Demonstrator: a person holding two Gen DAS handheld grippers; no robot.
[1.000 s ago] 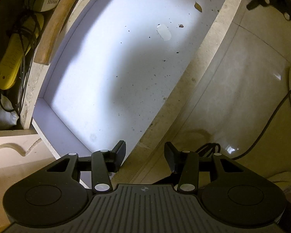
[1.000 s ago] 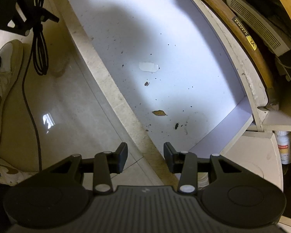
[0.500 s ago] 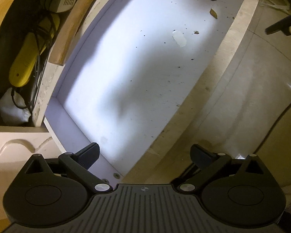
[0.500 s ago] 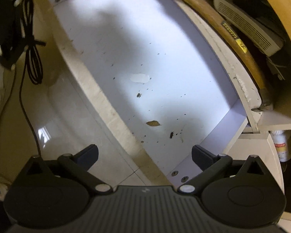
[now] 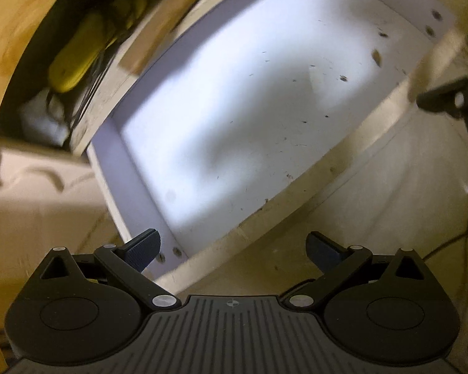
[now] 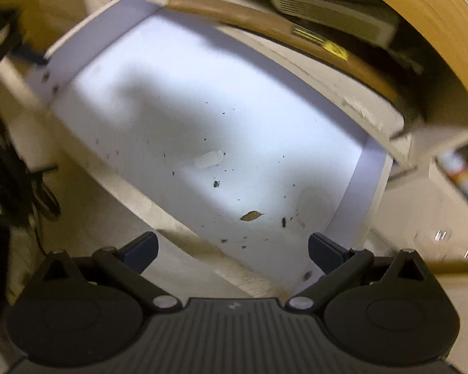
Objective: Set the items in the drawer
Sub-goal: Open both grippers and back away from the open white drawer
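A pulled-out drawer [image 5: 234, 118] with a white floor and pale walls fills both views; it also shows in the right wrist view [image 6: 202, 118]. It holds only dark crumbs, a dry leaf [image 6: 251, 216] and a small white scrap [image 6: 209, 159]. My left gripper [image 5: 234, 249] is open and empty above the drawer's near left corner. My right gripper [image 6: 232, 247] is open and empty above the drawer's front edge. The right gripper's black frame [image 5: 452, 99] shows at the left wrist view's right edge.
Behind the drawer, a shelf holds a yellow object [image 5: 78, 59] with black cables and a white ribbed device [image 6: 333, 15]. A wooden strip [image 6: 265, 25] runs along the drawer's back. A pale tiled floor [image 5: 390, 218] lies in front, with black cables [image 6: 25, 199]. A small bottle [image 6: 461, 174] stands at right.
Both grippers opened wide from nearly shut. Both have drawn back and tilted, so more of the drawer shows. The views are now motion-blurred.
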